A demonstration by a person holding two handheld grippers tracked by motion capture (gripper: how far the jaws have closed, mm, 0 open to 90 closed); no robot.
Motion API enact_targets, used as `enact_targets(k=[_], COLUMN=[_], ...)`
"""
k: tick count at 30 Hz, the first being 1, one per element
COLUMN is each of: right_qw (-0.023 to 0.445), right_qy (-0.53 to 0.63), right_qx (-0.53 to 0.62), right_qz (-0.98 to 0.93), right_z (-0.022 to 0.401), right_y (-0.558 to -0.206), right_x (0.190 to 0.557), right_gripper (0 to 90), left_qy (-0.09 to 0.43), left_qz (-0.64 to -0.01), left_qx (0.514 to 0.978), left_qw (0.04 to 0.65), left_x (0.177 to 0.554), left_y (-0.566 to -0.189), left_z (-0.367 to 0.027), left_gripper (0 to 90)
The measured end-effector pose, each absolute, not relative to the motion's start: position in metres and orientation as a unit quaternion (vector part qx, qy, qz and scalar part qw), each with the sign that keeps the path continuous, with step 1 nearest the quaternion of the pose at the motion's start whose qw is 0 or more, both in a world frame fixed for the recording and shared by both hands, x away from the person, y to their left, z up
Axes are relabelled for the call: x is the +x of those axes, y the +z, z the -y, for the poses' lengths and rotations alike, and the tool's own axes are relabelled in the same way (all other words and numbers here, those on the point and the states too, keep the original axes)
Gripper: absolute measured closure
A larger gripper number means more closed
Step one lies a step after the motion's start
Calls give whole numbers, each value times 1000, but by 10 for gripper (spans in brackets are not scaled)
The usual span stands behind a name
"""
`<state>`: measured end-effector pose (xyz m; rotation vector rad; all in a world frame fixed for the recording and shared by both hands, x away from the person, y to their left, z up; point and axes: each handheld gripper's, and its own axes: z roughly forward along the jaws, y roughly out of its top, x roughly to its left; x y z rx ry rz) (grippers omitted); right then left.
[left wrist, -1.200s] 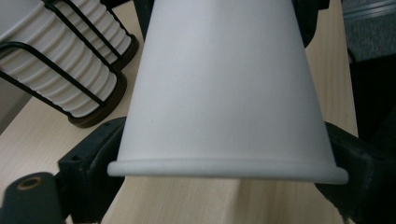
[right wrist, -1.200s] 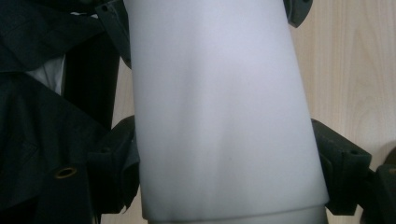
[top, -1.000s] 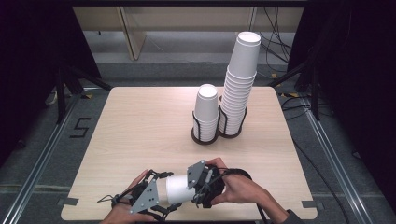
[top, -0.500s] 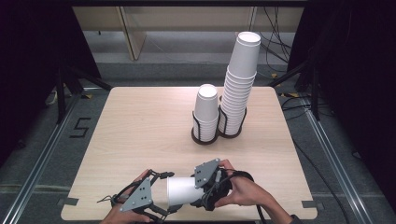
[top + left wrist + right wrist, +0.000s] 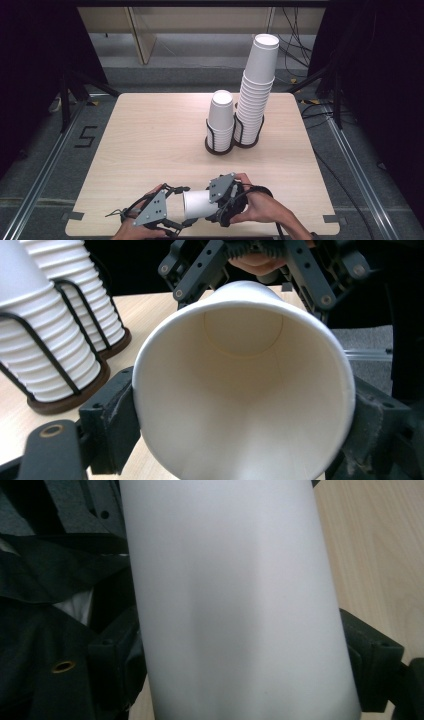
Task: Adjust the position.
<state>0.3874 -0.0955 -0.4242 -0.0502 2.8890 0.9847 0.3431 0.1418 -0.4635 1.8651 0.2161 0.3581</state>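
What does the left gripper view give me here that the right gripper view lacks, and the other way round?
The left gripper view looks into the open mouth of the paper cup, down to its round bottom, with two cup stacks in black wire holders behind, and the right claw at the cup's far end. The right gripper view gives the cup's smooth outer wall up close, plus a strip of bare table. Both share the one white cup, a black jaw pressed against each side of it, and the light wooden tabletop.
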Motion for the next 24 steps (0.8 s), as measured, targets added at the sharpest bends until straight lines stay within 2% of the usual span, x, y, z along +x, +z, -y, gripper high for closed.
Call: enact_targets(k=[6,11,16,24], right_qw=[75,81,73,68], right_qy=[286,286,310,383], right_qx=[-1,-20,-19,29], right_qz=[-955,-954,-948,-921], right_z=[87,86,88,105], right_y=[-425,-427,-425,-412], right_x=[380,380,383,395], right_gripper=[199,217,227,230], left_qy=[146,141,119,78], left_qz=[-112,-114,-162,-229], left_qx=[807,806,766,727], left_qw=[561,564,610,642], left_x=[342,342,349,358], left_y=[-462,-463,-466,-472], left_z=[-138,-138,-142,-153], left_gripper=[169,159,69,54])
